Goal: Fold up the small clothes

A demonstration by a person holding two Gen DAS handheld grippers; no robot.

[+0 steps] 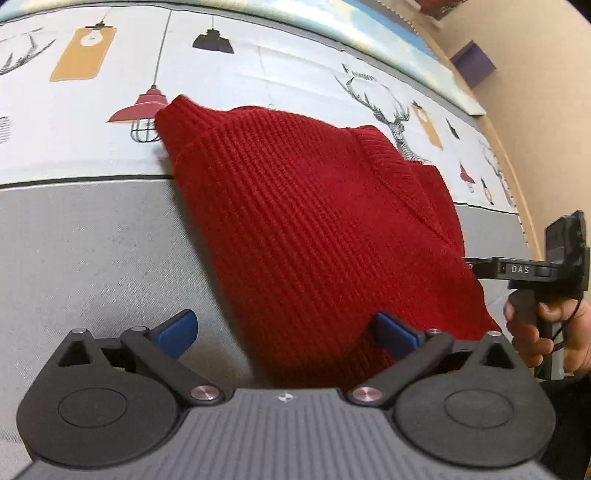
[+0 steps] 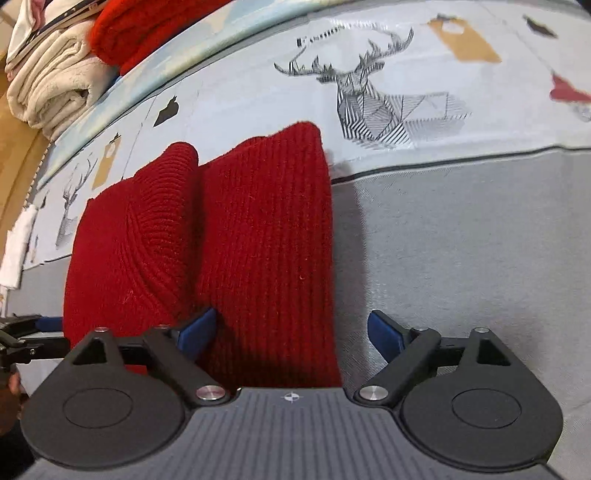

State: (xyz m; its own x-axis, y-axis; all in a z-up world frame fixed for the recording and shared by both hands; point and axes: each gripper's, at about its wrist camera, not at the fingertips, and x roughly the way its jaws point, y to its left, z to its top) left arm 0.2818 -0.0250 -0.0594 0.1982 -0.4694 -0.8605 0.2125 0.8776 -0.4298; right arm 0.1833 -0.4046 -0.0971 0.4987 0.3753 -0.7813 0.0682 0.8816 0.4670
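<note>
Red ribbed knit garment [image 1: 314, 221] lies folded on the grey part of the bed cover [image 1: 92, 258], its far end reaching onto the printed band with lamps and deer heads [image 1: 258, 66].

Left gripper [image 1: 286, 332]: blue fingers [image 1: 177, 330] spread apart, nothing clamped. The garment's near edge runs between them, toward the right-hand finger; whether that finger touches the knit, cannot tell. The left-hand finger stands over bare grey cover.

Right gripper [image 2: 291, 334]: fingers [image 2: 384, 336] also apart, gripping nothing. The folded panel of the garment [image 2: 266, 240] sits between them, hard against the left-hand finger and apart from the right-hand one, which is over grey cover. A rounded fold, collar or sleeve, lies just left of that panel.

Left wrist view shows the other gripper body at the garment's right side, held by a hand [image 1: 543, 332].

Surroundings: stack of folded cream towels [image 2: 48, 88] and another red item [image 2: 140, 26] at the far edge of the bed; a purple box [image 1: 472, 62] by the beige wall.
</note>
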